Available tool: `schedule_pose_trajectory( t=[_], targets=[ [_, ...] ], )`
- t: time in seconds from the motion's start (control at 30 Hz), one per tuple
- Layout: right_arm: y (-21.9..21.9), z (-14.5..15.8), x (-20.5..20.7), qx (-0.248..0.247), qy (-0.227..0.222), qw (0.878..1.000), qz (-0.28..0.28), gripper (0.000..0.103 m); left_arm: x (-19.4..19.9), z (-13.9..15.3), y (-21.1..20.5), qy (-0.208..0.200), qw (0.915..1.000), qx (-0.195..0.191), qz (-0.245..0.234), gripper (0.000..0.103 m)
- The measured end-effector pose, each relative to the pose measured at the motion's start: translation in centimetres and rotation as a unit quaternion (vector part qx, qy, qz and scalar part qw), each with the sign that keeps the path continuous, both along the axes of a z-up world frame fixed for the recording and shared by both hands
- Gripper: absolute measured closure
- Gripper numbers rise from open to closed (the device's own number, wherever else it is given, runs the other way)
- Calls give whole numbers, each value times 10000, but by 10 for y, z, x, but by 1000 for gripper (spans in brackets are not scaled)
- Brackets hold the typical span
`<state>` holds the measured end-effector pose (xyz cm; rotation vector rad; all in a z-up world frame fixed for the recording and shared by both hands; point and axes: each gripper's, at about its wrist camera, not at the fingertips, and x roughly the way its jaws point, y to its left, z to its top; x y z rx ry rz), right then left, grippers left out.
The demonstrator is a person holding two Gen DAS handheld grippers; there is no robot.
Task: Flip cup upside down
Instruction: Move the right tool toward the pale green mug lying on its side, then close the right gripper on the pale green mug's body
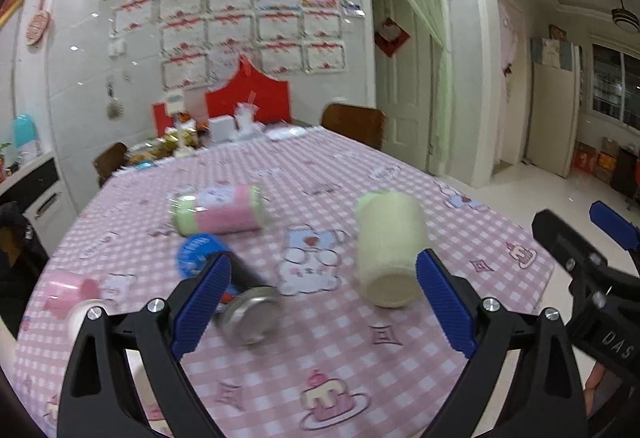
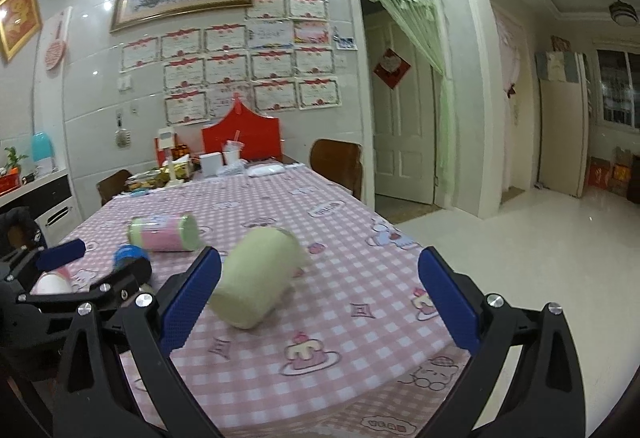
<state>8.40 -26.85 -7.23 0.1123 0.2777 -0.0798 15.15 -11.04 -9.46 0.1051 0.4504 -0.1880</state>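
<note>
Left wrist view: left gripper with its 2 blue pads spread wide, nothing between them, hovering over the pink checked tablecloth. Pale yellow cup lies tilted on the cloth, flat base toward the camera, just beside the right-hand pad; contact unclear. Dark bottle with blue cap and shiny metal base lies on its side near the left-hand pad. Behind it a pink-and-green cylindrical container lies on its side. A pink cup lies at the left table edge. Right gripper shows at the right edge, blue tip visible, fingers not readable here. Everything blurred.

Right wrist view: right gripper fingers wide apart, holding nothing. Pale yellow cup lies on its side on the tablecloth, base toward the camera, close to the left-hand pad. Pink-and-green container lies further back left, bottle's blue cap beside it. Left gripper enters at the left, partly covering the pink cup. Red box and clutter at the far end of the table
</note>
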Motion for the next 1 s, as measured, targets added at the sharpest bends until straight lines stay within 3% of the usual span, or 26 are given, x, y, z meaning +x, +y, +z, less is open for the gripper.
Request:
schedule_pose_trajectory(
  t=[0.37, 0.77, 0.8, 0.87, 1.0],
  targets=[
    [-28, -27, 33, 315, 484, 9981, -196, 8, 61, -37, -39, 878, 9955, 84, -334, 10],
    [-43, -44, 55, 861, 927, 9919, -105, 8, 95, -55, -65, 1352, 9884, 326, -601, 11],
    [-41, -44, 55, 856, 959, 9917, -96, 8, 95, -55, -66, 1344, 9886, 381, -564, 13],
    [-40, -44, 55, 901, 982, 9911, -59, 8, 95, -55, -64, 1421, 9869, 295, -701, 31],
    [-32, -41, 56, 869, 1077, 9904, 28, 8, 90, -56, -54, 1489, 9858, 220, -738, 31]
  ],
)
